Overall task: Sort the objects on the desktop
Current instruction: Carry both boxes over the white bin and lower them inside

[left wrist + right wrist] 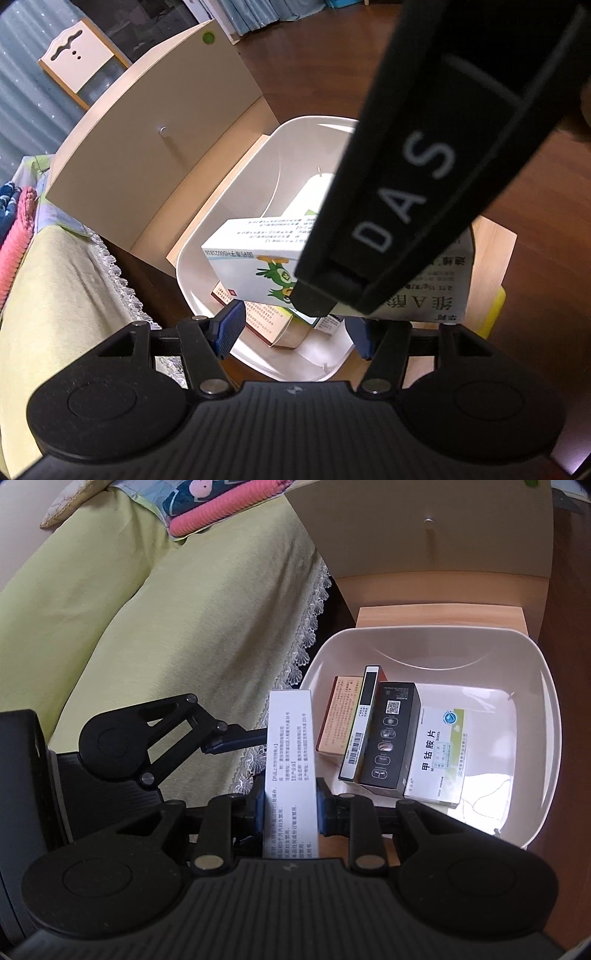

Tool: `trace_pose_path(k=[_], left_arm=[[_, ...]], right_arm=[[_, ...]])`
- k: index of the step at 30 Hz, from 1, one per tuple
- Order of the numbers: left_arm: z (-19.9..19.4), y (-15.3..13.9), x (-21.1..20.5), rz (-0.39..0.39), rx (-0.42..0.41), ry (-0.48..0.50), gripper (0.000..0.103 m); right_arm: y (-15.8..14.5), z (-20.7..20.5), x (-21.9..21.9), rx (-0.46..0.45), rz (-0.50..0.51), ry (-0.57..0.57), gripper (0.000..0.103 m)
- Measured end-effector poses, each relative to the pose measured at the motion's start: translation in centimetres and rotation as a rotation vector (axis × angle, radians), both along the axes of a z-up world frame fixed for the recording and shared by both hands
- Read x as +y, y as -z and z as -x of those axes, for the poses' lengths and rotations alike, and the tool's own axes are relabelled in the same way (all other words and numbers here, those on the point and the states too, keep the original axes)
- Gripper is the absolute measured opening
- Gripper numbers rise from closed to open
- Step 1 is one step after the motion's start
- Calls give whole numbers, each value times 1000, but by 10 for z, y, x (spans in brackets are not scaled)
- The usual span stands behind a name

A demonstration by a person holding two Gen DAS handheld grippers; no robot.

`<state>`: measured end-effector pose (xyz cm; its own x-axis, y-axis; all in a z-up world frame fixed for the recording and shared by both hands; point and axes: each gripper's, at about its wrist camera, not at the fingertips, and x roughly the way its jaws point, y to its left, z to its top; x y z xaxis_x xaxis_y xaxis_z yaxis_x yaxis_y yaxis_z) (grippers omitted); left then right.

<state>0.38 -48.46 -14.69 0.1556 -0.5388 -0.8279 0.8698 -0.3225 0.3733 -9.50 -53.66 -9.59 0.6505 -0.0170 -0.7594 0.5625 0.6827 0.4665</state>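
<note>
Now the right tool (290, 808) clamps a tall white printed box (290, 746), left tool (295, 330) spread wide over the bin (229, 229)

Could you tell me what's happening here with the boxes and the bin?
The right gripper is clamped on a white medicine box, holding it beside the white bin. Four boxes already stand in the bin, including a black box. The left gripper is open and holds nothing.

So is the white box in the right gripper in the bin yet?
Out. The right gripper is clamped on the white box, held beside the white bin, left of its rim.
</note>
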Motion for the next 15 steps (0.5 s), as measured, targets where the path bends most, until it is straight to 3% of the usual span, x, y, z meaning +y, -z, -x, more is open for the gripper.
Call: trace_pose_path(k=[15], left_arm=[[-14, 20, -16, 47, -28, 8, 62]], right_arm=[[19, 2, -9, 25, -5, 44, 23]])
